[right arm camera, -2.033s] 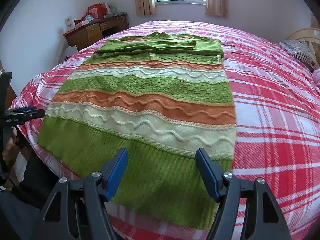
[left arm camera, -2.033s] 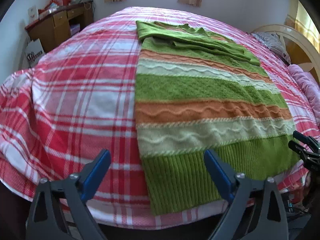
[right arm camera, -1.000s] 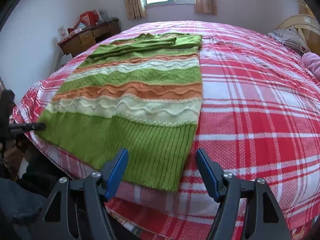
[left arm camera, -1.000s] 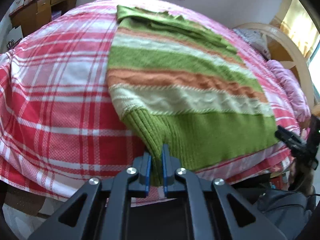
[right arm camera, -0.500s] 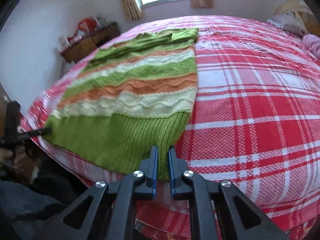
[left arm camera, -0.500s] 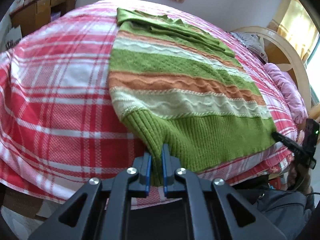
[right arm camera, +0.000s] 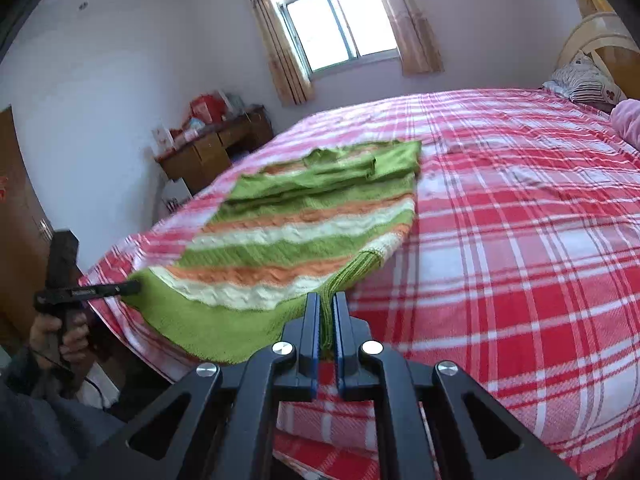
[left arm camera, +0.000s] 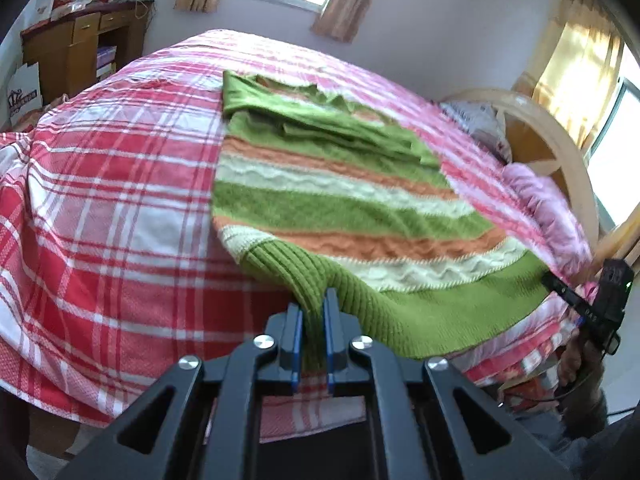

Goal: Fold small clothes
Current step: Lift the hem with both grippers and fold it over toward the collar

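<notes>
**Spotter:** Hem corners are both yours. Your left gripper [left arm camera: 311, 320] is clamped on the near left corner of the sweater [left arm camera: 332, 200], and your right gripper [right arm camera: 327, 326] is pinched shut on the opposite corner of the same ribbed green band.

**Operator:** Which way does it run from me?

**Spotter:** Straight away from you. The sweater lies on the plaid bedspread [left arm camera: 100, 200], its long axis running from the hem at your fingertips to the sleeves [right arm camera: 320, 178], which are folded across the chest at the far end.

**Operator:** So the fold goes forward?

**Spotter:** I'd say so: carry both corners level toward the sleeves. Neither hand is nearer.
</notes>
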`<act>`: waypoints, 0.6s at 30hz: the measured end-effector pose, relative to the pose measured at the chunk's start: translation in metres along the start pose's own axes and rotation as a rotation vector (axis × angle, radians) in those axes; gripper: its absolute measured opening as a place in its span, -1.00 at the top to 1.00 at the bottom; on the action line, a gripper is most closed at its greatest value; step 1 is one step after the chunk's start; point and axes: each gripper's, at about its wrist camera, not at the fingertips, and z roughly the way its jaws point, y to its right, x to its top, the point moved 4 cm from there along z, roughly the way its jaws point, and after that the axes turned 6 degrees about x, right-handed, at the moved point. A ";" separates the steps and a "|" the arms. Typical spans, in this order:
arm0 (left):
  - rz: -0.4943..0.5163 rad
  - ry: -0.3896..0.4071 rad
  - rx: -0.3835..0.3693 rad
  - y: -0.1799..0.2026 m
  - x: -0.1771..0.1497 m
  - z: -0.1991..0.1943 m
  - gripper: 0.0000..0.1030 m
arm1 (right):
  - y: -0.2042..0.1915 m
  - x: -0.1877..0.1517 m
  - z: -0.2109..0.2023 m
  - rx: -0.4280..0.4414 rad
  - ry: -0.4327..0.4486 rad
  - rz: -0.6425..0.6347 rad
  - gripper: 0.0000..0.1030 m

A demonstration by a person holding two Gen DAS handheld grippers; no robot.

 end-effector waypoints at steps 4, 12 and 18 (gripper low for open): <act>-0.029 0.033 -0.023 -0.002 0.016 -0.002 0.83 | -0.004 0.025 -0.004 0.011 0.058 -0.016 0.92; -0.056 0.135 -0.047 -0.001 0.064 -0.008 0.84 | -0.012 0.075 0.000 0.019 0.157 -0.063 0.93; -0.095 0.191 -0.047 -0.006 0.098 -0.006 0.84 | -0.017 0.114 0.008 0.020 0.228 -0.082 0.93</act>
